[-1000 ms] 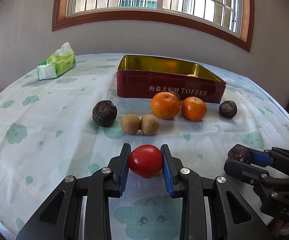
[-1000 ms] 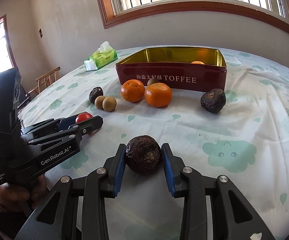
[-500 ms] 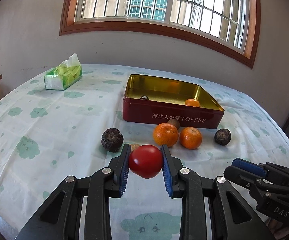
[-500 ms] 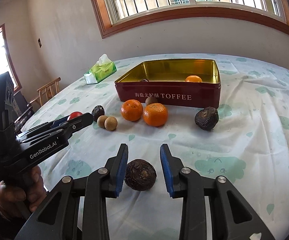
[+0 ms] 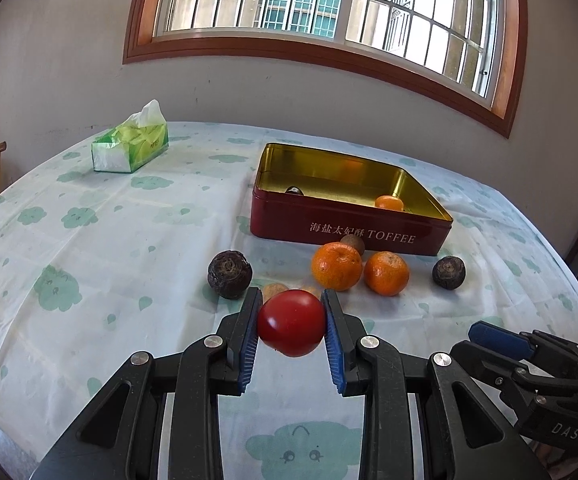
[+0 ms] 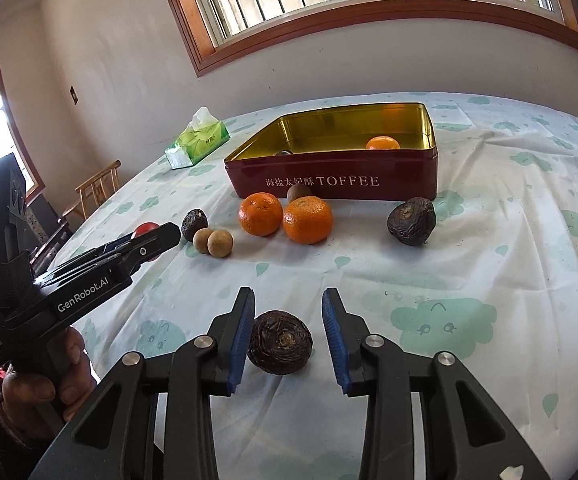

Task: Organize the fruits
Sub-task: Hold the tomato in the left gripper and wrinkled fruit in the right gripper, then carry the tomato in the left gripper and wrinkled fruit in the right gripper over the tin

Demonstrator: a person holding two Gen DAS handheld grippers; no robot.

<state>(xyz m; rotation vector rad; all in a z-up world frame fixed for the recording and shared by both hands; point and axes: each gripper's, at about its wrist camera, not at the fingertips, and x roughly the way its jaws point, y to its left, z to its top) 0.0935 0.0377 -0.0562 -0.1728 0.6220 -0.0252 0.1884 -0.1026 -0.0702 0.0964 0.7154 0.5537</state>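
My left gripper is shut on a red tomato and holds it above the table, in front of the fruit. It also shows in the right wrist view. My right gripper is open, its jaws standing either side of a dark wrinkled fruit that lies on the cloth. A red toffee tin with a gold inside holds an orange and a dark fruit. Two oranges lie in front of the tin.
More dark fruits and two small brown fruits lie on the cloud-patterned tablecloth. A green tissue pack sits at the far left. A wooden chair stands beside the table.
My left gripper has lifted the tomato off the table. My right gripper has opened and let go of the dark fruit, which now lies on the cloth between its jaws.
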